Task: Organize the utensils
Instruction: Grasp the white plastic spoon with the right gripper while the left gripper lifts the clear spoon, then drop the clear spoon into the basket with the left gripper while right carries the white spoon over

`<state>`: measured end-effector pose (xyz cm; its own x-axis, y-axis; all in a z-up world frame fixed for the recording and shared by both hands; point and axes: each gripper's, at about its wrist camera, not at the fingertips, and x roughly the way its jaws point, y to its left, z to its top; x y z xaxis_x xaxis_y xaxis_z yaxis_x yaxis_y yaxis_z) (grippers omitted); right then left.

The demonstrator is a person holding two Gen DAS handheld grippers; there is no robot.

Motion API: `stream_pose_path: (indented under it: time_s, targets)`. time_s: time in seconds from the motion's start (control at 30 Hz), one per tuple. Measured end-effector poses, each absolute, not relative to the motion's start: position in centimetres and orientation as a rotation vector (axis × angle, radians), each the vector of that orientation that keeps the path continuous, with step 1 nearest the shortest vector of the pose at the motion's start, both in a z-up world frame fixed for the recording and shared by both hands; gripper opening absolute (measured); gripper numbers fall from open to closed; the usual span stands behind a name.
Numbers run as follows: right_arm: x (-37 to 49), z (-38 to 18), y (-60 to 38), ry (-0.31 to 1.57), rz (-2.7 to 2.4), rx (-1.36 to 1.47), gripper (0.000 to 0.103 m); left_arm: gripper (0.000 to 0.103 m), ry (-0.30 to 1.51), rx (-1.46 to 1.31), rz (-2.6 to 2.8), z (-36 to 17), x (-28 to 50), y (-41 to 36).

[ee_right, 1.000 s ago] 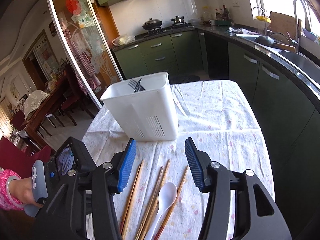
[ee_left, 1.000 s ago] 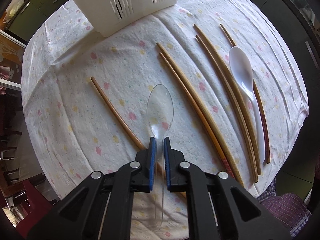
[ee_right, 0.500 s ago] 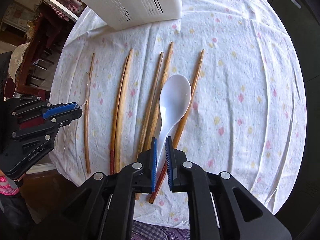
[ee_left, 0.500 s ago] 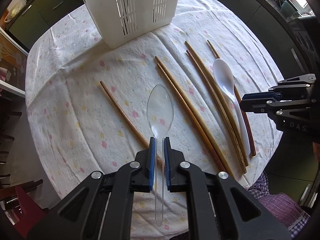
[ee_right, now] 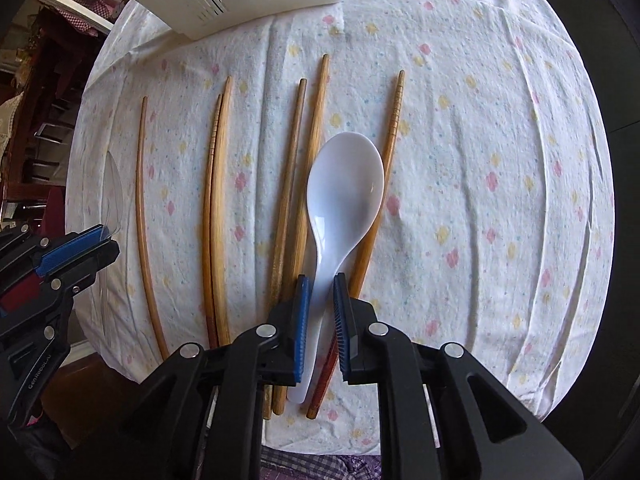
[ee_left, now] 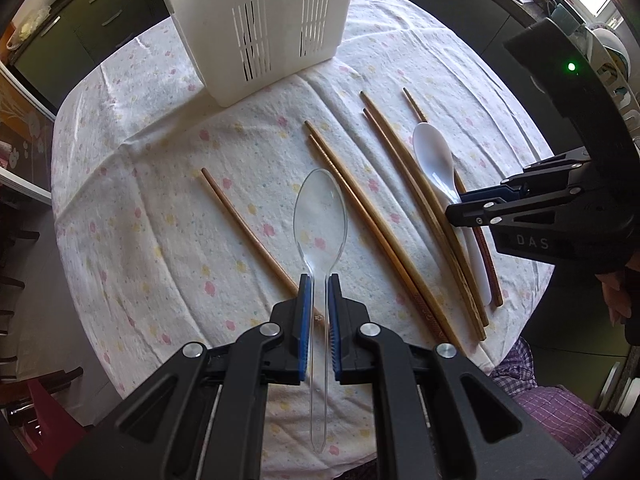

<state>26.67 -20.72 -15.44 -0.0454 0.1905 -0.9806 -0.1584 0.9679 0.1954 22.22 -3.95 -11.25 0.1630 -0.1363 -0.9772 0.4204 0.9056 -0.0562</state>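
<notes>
Spoons are the step in hand, one in each tool. My left tool (ee_left: 317,308) is clenched on the neck of the clear plastic spoon (ee_left: 320,216), whose bowl points toward the white slotted caddy (ee_left: 256,20) and seems to hang clear of the cloth. My right tool (ee_right: 319,312) has its pads pressed on the handle of the white soup spoon (ee_right: 344,196), which lies among the chopsticks (ee_right: 216,216) on the near side of the caddy; I cannot tell whether its bowl has left the counter (ee_right: 500,160).

To do this well, I judge I should lift the white spoon straight up first, because chopsticks lie touching it on both sides and a sideways drag would likely scatter them toward the counter's edge. The clear spoon is thin and slippery, so I would keep that grip firm and avoid quick wrist turns. Then I would bring each spoon over the caddy's open top, handle low, and release only once it is well inside. Both tools sit near each other, so I would move them one at a time.
</notes>
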Motion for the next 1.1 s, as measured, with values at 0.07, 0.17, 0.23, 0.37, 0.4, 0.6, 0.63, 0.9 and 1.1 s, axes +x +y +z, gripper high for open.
stream_pose_path:
  time_s: [0.07, 0.17, 0.23, 0.37, 0.4, 0.6, 0.63, 0.9, 1.1]
  targets:
    - [26.6, -15.3, -20.6, 1.567, 0.272, 0.009, 0.011, 0.008, 1.349, 0.241, -0.406, -11.2, 22.4, -4.1]
    - [26.2, -14.6, -21.0, 1.531, 0.302, 0.048, 0.009, 0.008, 1.339, 0.221, -0.409, -10.9, 22.4, -3.8]
    - [25.7, -13.6, -21.6, 1.502, 0.344, 0.106, 0.009, 0.008, 1.33, 0.208, -0.411, -10.3, 22.4, -3.5]
    - [24.3, -11.3, -23.7, 1.411, 0.425, 0.228, 0.009, 0.008, 1.282, 0.177, -0.424, -7.9, 22.2, -3.3]
    - [23.9, -10.7, -24.1, 1.39, 0.445, 0.256, 0.009, 0.008, 1.265, 0.171, -0.43, -7.1, 22.1, -3.3]
    - [21.6, -8.7, -26.8, 1.29, 0.529, 0.37, 0.009, 0.008, 1.075, 0.102, -0.442, 0.8, 23.0, -3.4]
    - [21.4, -8.4, -27.3, 1.272, 0.534, 0.381, 0.009, 0.008, 1.024, 0.085, -0.435, 2.4, 23.4, -3.4]
    - [20.2, -7.2, -31.3, 1.172, 0.562, 0.451, 0.009, 0.008, 0.51, -0.086, -0.361, 10.7, 28.4, -3.1]
    - [19.8, -6.5, -33.1, 1.139, 0.554, 0.474, 0.009, 0.008, 0.338, -0.112, -0.251, 8.3, 32.4, -3.2]
